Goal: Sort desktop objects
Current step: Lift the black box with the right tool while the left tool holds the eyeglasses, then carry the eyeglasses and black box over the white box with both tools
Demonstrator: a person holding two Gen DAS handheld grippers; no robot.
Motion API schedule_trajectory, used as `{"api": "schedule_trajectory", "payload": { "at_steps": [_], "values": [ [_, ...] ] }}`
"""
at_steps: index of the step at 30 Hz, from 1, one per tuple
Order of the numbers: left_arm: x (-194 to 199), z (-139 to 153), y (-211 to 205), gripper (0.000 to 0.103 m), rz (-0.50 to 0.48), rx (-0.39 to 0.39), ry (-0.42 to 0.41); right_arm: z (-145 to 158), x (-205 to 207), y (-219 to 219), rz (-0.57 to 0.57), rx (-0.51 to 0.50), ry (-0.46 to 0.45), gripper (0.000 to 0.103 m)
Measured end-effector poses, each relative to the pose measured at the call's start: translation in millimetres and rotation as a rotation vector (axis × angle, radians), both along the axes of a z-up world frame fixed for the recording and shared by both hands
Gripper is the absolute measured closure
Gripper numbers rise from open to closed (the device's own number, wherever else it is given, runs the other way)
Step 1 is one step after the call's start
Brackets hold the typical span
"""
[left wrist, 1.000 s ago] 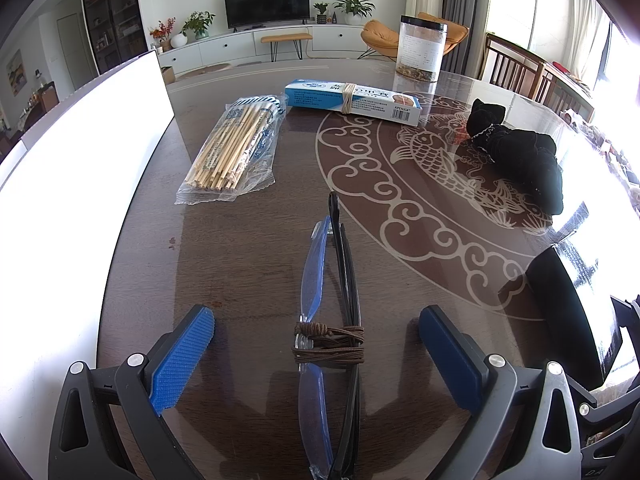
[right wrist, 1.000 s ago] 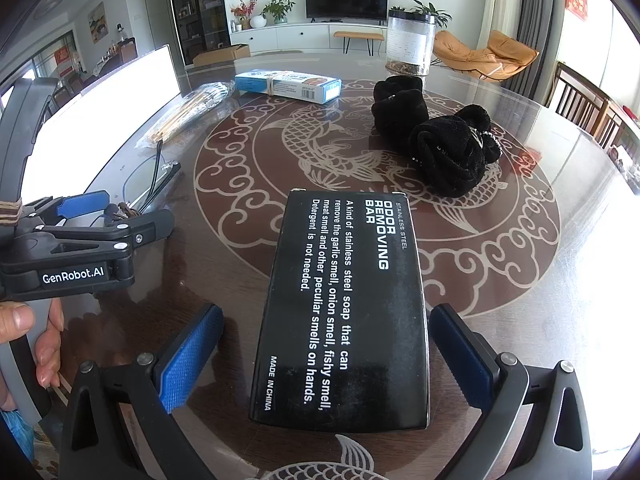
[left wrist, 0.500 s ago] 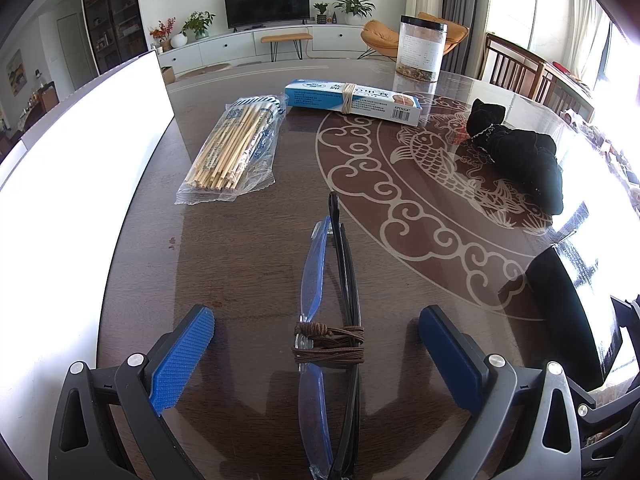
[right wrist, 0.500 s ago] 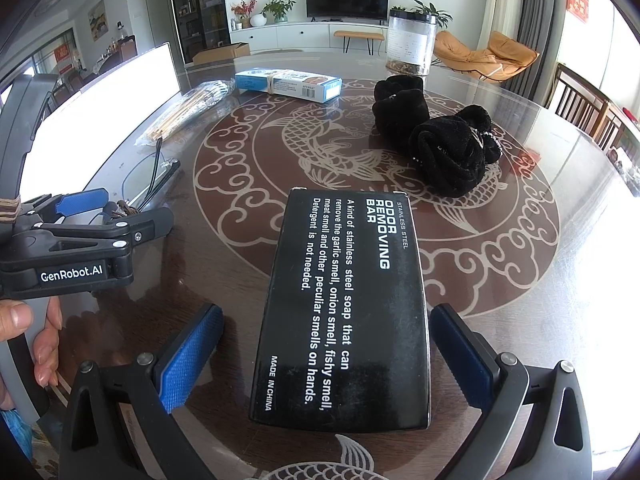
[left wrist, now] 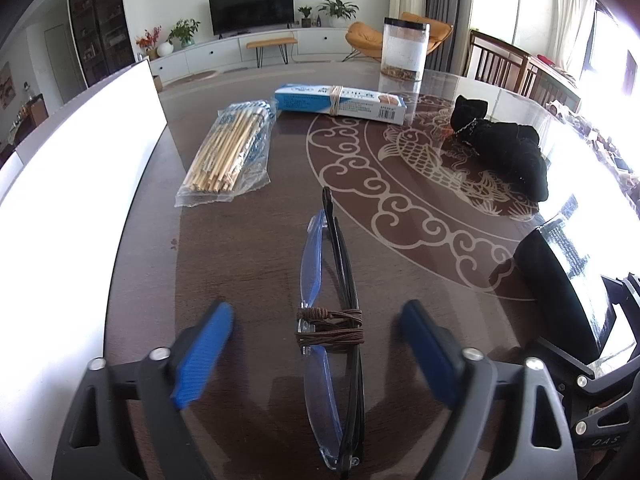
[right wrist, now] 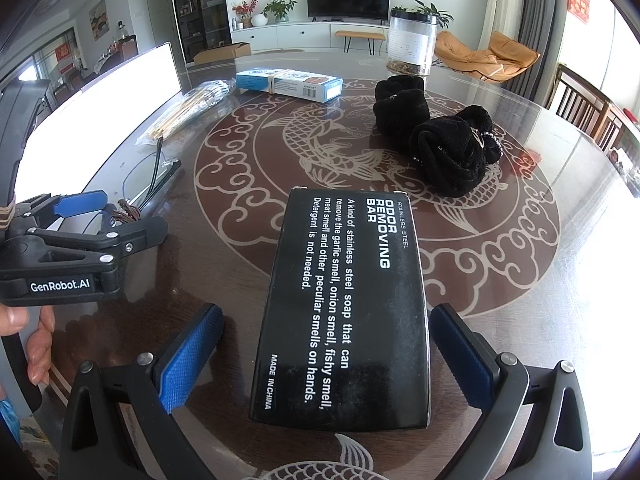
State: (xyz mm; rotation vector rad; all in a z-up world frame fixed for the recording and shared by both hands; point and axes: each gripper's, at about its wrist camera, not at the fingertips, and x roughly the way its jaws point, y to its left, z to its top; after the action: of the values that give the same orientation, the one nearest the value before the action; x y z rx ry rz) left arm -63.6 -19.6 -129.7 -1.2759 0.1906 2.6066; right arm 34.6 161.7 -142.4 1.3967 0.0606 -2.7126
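Folded glasses point(left wrist: 332, 320), tied with a brown cord, lie on the dark table between the blue pads of my left gripper point(left wrist: 316, 340). Its jaws are closing, and a gap shows on each side of the glasses. In the right wrist view the left gripper point(right wrist: 116, 216) stands at the left, over the glasses point(right wrist: 154, 172). A black box point(right wrist: 344, 308) printed "ODOR REMOVING BAR" lies flat between the fingers of my right gripper point(right wrist: 326, 336), which is open. Its left pad stands clear of the box, and its right pad is close to the box's edge.
A bag of chopsticks point(left wrist: 228, 152), a blue and white carton point(left wrist: 344, 100), a clear jar point(left wrist: 404, 52) and a heap of black cloth point(left wrist: 504, 148) lie farther back. A bright white panel point(left wrist: 80, 160) borders the table's left. A hand point(right wrist: 36, 340) holds the left gripper.
The left gripper's pads have moved inward toward the glasses and are blurred. The right gripper and the black box have not moved.
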Motion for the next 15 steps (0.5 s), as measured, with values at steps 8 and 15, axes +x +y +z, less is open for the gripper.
{"api": "schedule_trajectory", "payload": {
  "at_steps": [8, 15],
  "values": [
    [14.0, 5.3, -11.3, 0.075, -0.001, 0.052, -0.029, 17.3, 5.7, 31.8, -0.059, -0.199, 0.025, 0.001],
    [34.7, 7.1, -9.6, 0.075, -0.01, 0.106, -0.038, 16.0, 0.5, 11.3, 0.008, -0.093, -0.001, 0.044]
  ]
}}
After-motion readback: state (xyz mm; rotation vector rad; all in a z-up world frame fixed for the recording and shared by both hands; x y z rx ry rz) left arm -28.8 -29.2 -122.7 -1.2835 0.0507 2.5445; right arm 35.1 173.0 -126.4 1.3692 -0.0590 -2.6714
